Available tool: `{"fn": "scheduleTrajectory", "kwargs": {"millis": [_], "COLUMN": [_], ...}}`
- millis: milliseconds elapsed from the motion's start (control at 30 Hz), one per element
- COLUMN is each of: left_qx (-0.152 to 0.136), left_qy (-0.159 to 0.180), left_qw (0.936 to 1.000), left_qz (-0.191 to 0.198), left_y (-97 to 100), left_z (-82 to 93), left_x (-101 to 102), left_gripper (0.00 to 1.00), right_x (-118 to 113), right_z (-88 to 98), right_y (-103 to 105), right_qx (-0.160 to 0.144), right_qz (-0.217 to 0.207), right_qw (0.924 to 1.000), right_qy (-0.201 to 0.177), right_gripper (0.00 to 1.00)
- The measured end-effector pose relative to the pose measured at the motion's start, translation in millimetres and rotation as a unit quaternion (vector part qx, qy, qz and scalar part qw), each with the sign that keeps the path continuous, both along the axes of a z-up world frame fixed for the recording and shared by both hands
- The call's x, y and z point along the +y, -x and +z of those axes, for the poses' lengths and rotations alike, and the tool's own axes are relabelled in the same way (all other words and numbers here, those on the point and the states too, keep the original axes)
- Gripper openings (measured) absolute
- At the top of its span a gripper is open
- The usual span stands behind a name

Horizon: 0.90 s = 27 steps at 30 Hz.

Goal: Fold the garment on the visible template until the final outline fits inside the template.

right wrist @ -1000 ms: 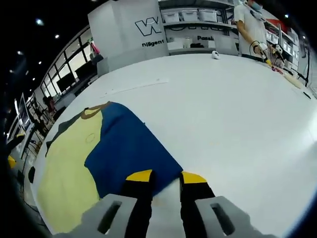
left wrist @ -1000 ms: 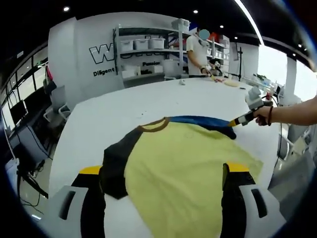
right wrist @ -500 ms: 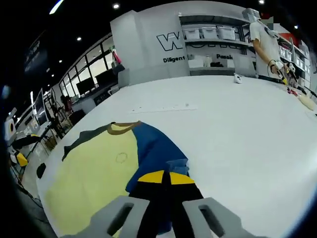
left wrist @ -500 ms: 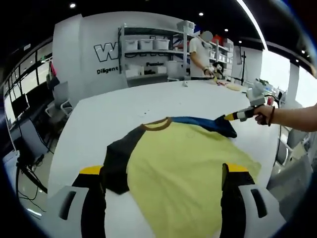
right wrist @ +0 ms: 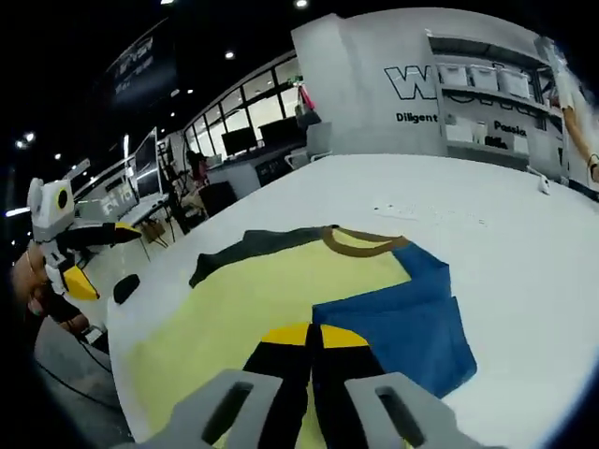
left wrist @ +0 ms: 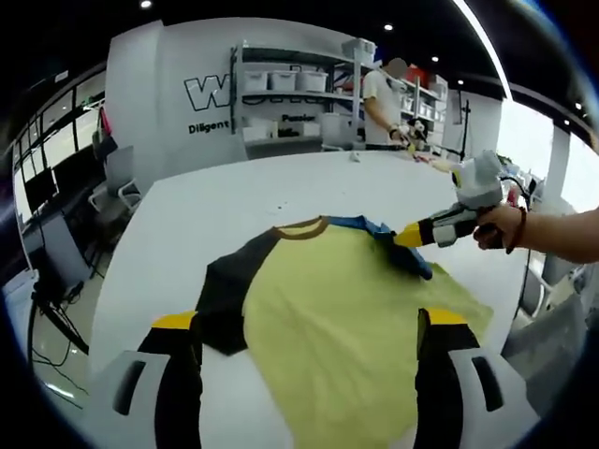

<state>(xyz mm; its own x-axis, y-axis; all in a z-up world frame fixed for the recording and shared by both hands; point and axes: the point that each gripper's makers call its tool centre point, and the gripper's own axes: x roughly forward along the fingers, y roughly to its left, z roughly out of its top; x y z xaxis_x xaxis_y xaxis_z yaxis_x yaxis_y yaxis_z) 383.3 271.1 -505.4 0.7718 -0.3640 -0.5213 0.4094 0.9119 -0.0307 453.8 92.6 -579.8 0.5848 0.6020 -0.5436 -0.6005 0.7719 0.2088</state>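
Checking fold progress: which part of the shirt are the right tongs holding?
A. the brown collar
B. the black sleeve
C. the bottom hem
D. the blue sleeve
D: the right tongs are shut on the blue sleeve, drawn over the yellow body.

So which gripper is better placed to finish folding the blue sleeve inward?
The right gripper. It is shut on the blue sleeve, already lying partly over the yellow shirt body. The left gripper is open and holds nothing.

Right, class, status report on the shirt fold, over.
Right gripper shut on blue sleeve, folding it over yellow T-shirt. Left gripper open, hovering. Nothing in the way.
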Motion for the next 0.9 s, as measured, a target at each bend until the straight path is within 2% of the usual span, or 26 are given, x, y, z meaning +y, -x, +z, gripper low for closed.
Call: {"fn": "scheduleTrajectory", "kwargs": {"millis": [67,167,467,533,600,767,833,900], "left_qx": [0.002,0.000,0.005,0.008,0.008,0.010,0.009,0.010], "left_qy": [0.013,0.028,0.026,0.025,0.025,0.025,0.025,0.028], "left_qw": [0.9999,0.9996,0.9996,0.9996,0.9996,0.9996,0.9995,0.9994], "left_qz": [0.000,0.005,0.010,0.011,0.012,0.012,0.014,0.018], "left_y": [1.5,1.8,3.5,4.1,4.5,5.2,4.9,4.8], "left_z": [0.8,3.2,-1.3,-3.3,-4.1,-6.0,-6.3,-7.2], "left_x": [0.4,1.8,2.5,2.3,2.2,3.0,3.8,5.1], "left_gripper": [0.93,0.93,0.95,0.95,0.96,0.97,0.97,0.97], "right_x": [11.8,16.6,18.1,20.1,18.3,-2.0,-9.7,-31.0], "right_z": [-14.6,-21.4,-30.4,-23.2,-17.4,0.8,2.3,-0.6], "right_y": [10.0,11.9,13.5,13.0,11.3,-4.7,-9.5,-19.7], "right_qx": [0.020,0.023,0.041,0.037,0.035,0.000,-0.007,-0.013], "right_qz": [0.025,0.038,0.042,0.036,0.032,0.011,0.006,-0.008], "right_qw": [0.9993,0.9988,0.9981,0.9987,0.9988,0.9999,0.9999,0.9998], "right_qy": [0.017,0.023,0.021,0.001,-0.007,-0.010,-0.005,0.011], "right_gripper": [0.00,0.00,0.00,0.00,0.08,0.33,0.39,0.43]}}
